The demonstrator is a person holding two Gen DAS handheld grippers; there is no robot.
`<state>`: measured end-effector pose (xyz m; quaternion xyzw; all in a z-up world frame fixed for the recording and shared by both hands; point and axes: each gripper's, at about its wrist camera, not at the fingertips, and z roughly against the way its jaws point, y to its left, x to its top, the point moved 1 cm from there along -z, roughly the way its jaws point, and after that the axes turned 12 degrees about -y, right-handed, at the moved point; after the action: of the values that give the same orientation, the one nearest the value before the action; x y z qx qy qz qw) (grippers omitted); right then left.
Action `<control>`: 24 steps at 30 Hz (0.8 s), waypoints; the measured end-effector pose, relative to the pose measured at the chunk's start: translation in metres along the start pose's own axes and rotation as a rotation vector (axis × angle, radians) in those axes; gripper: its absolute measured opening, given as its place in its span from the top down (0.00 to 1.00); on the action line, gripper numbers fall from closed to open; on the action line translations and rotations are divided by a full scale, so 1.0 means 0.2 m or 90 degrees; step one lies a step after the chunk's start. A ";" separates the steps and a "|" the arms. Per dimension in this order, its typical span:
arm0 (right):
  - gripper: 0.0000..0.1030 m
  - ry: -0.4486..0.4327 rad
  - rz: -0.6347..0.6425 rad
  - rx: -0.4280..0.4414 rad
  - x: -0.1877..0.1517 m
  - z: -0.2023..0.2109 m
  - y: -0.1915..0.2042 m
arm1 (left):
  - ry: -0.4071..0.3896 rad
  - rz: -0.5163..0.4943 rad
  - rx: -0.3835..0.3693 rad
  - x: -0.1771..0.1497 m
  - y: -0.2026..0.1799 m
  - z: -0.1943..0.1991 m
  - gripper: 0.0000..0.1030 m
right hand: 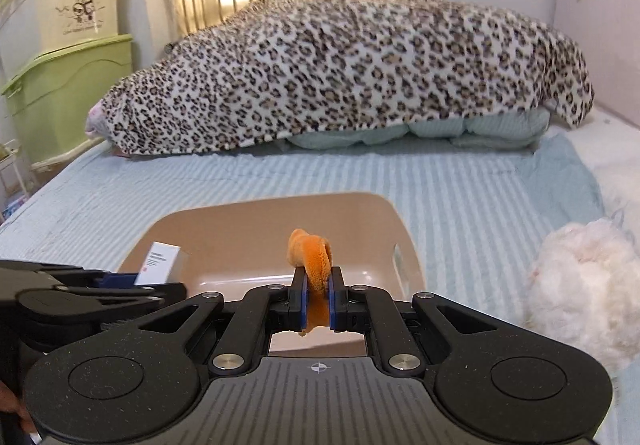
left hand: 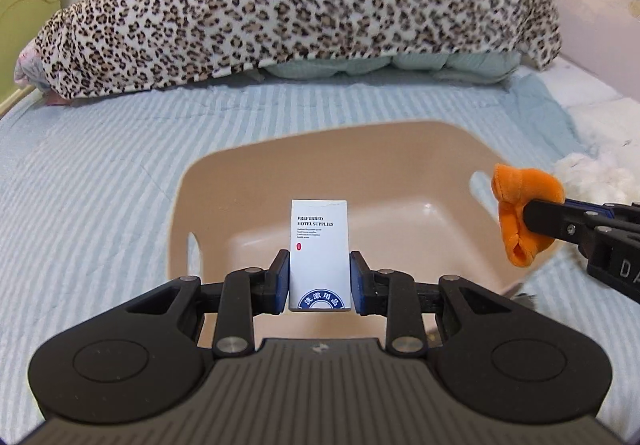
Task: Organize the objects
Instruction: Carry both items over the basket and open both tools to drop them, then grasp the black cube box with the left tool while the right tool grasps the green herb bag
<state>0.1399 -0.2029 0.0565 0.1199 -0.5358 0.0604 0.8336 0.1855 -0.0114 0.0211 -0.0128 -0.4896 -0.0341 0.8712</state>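
Note:
My left gripper [left hand: 320, 281] is shut on a white hotel-supplies box [left hand: 320, 241] and holds it upright over the beige plastic basin [left hand: 280, 153]. My right gripper [right hand: 318, 299] is shut on an orange plush piece [right hand: 312, 251] above the basin's [right hand: 260, 213] near right part. In the left wrist view the orange plush [left hand: 520, 213] hangs over the basin's right rim, held by my right gripper [left hand: 532, 215]. In the right wrist view the box [right hand: 160, 261] and my left gripper [right hand: 138, 279] show at the left. The basin's inside looks empty.
The basin sits on a light blue striped bedspread [left hand: 100, 173]. A leopard-print blanket [left hand: 300, 5] covers a pile at the bed's far end. A white fluffy toy [right hand: 584, 273] lies right of the basin. Green and cream storage bins [right hand: 68, 85] stand left of the bed.

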 end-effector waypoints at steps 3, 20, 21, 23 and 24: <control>0.91 0.035 -0.008 -0.008 -0.03 -0.10 -0.01 | 0.033 0.004 0.007 -0.04 0.02 -0.10 0.69; 0.16 0.030 0.037 -0.009 -0.06 0.10 0.00 | 0.017 -0.002 -0.003 0.00 0.06 0.16 0.18; 0.09 0.028 0.037 -0.008 -0.05 0.13 -0.02 | 0.016 0.000 -0.002 0.00 0.06 0.19 0.12; 0.04 0.036 0.029 -0.007 -0.05 0.17 -0.06 | 0.019 -0.001 -0.003 -0.01 0.06 0.23 0.11; 0.04 0.044 0.025 -0.005 -0.05 0.19 -0.08 | 0.024 -0.007 -0.005 -0.02 0.06 0.25 0.11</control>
<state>0.1058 -0.2274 0.0601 0.1037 -0.5091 0.0791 0.8507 0.1415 0.0041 0.0433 -0.0131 -0.4729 -0.0408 0.8801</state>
